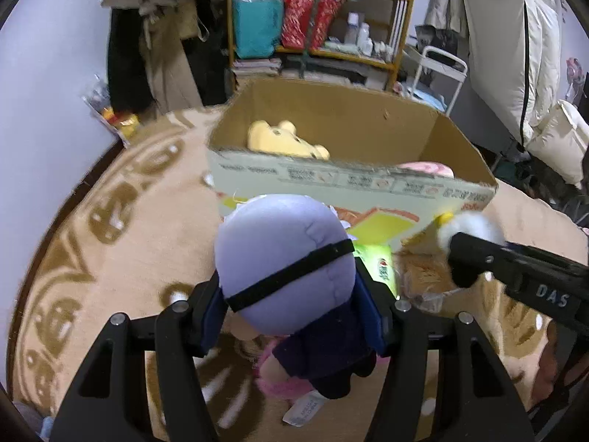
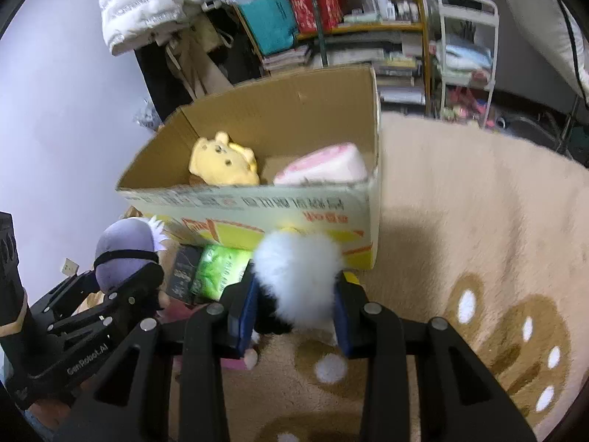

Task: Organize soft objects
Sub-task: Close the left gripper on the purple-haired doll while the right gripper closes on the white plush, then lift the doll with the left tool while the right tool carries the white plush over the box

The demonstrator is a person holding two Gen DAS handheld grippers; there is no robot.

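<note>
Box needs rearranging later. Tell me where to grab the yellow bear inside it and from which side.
Grip the yellow bear across its round head, coming straight down from above through the open top of the cardboard box. The head lies uppermost and exposed; the box walls block any sideways approach, and its body is mostly hidden.

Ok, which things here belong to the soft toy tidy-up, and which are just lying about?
Part of the job:
purple-headed doll in the left tool
white fluffy toy in the right tool
cardboard box
yellow bear
pink plush

Lying about:
green packet
shelf
white jacket
</note>
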